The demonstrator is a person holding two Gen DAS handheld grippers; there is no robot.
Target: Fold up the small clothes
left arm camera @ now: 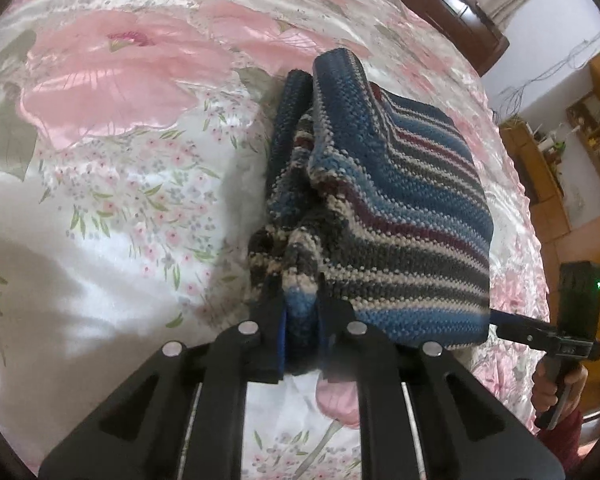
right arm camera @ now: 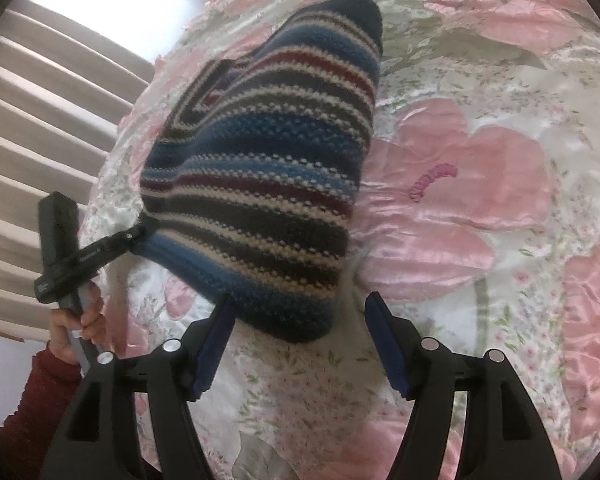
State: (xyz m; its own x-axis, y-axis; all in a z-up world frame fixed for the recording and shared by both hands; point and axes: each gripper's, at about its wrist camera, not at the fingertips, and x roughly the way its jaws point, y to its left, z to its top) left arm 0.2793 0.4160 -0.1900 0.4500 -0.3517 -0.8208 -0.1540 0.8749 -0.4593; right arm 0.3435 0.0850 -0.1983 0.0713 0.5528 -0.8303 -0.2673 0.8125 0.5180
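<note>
Nearest, right gripper (right arm camera: 300, 344) open and empty, sweater (right arm camera: 260, 168) hem corner just ahead between its spread fingers. Left gripper (left arm camera: 300, 312) clamped on the bunched hem corner (seen at the sweater's left edge from the right view). Farther off, sweater draped over flowered bedspread (right arm camera: 480, 200), long axis running away.
</note>
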